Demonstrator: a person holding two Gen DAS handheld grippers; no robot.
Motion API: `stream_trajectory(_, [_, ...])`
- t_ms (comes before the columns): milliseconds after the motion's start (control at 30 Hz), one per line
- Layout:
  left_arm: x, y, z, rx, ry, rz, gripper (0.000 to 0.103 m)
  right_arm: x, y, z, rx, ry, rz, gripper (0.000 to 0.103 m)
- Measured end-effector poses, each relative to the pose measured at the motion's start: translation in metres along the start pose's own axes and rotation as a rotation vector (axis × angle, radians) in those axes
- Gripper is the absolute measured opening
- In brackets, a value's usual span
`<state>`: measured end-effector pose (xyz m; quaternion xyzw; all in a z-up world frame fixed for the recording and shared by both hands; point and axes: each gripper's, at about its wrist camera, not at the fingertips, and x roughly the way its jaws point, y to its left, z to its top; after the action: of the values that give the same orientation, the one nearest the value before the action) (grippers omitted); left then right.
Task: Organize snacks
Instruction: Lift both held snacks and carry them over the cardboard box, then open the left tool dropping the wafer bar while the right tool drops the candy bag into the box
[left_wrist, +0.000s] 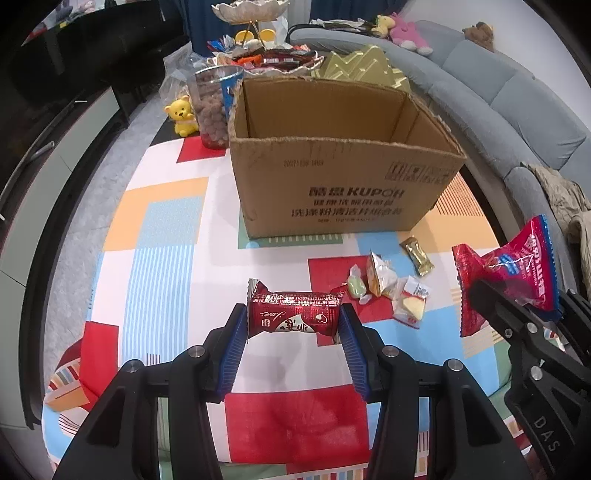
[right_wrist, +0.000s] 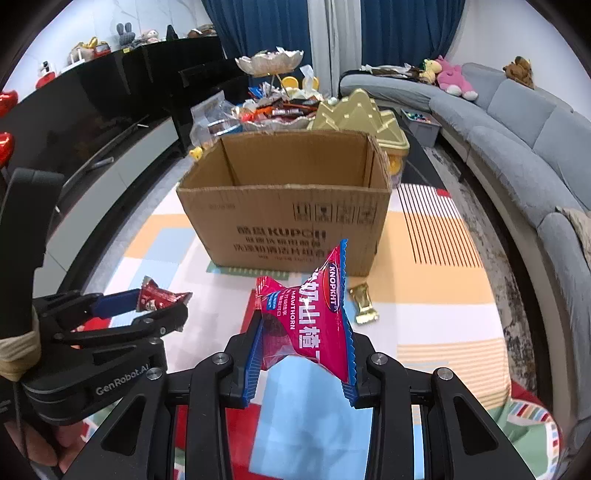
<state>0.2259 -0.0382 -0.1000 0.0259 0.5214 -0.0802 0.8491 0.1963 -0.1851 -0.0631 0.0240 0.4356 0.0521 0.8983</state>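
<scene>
left gripper (left_wrist: 293, 321): jaws clamped on a dark red chocolate packet (left_wrist: 293, 314), the blue pads pressing its two short ends; the packet is held clear of the cloth.
packet's long axis: runs 9 to 3 o'clock, straight across the gap between the fingers.
right gripper (right_wrist: 301, 350): jaws clamped on a pink hawthorn bag (right_wrist: 314, 317), which stands up from the pads with its crimped top pointing to 1 o'clock.
cardboard box (left_wrist: 332, 184): open at the top, straight ahead at 12 o'clock from both pairs of fingers. What lies inside cannot be seen.
key relation: both snacks sit below the box's near rim as seen, so I judge each needs lifting over that rim before release.
nearer hand: hard to say; the box looks about equally far from both.
loose snacks: a gold packet (left_wrist: 417, 256) and small sweets (left_wrist: 384, 291) lie on the patterned tablecloth (left_wrist: 166, 229), at 2 o'clock from the left fingers.
</scene>
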Motion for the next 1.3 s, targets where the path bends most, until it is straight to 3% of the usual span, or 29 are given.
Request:
stream_trajectory(433, [-0.024,-0.004,0.025,0.006,-0.058,-0.004,0.049,-0.019,-0.005,0.040,-0.006,-0.076,0.016,0.037])
stream_trajectory(1300, [-0.049,0.000,0.120,0.040,-0.187,-0.008,0.049,-0.021,-0.015,0.137,-0.039,-0.177,0.008,0.037])
